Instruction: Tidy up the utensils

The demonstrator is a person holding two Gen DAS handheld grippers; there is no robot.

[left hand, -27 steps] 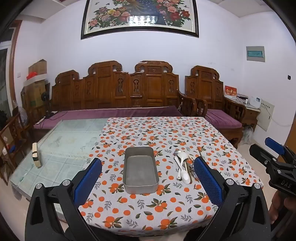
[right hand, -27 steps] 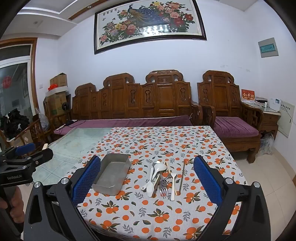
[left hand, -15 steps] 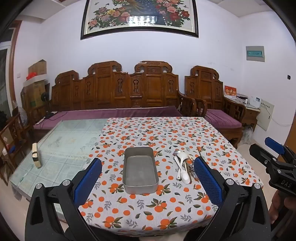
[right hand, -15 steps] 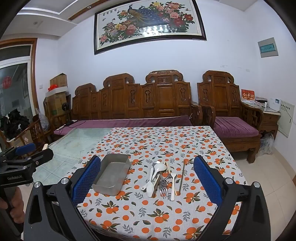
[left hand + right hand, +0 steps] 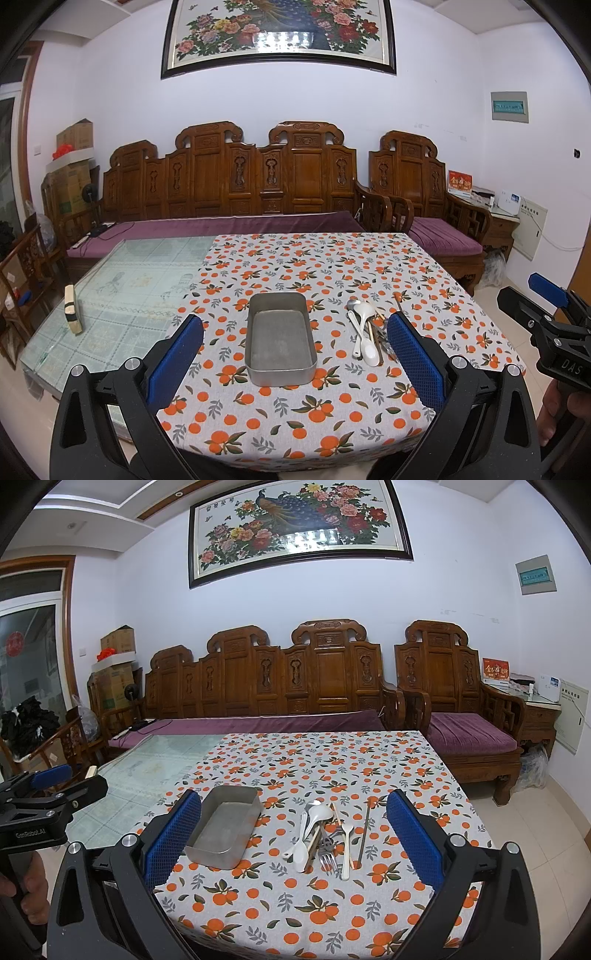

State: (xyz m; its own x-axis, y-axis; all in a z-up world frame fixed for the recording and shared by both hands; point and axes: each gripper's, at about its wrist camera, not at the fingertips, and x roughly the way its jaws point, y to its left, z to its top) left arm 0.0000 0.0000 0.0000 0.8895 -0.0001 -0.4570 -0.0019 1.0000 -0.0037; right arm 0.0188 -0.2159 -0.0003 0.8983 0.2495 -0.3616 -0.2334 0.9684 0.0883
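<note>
Our left gripper [image 5: 291, 365] and right gripper [image 5: 293, 843] hold their fingers wide, empty. The utensils [image 5: 325, 834] lie heaped at centre frame, just right of the metal tray [image 5: 223, 829]. They look light, stiff, slippery; we'd pinch a handle mid-length.

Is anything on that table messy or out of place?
Yes: the utensils, spoons, forks and chopsticks, lie in a loose crisscrossed heap on the tablecloth beside the metal tray, which is empty. Nothing looks spilled or broken.
</note>
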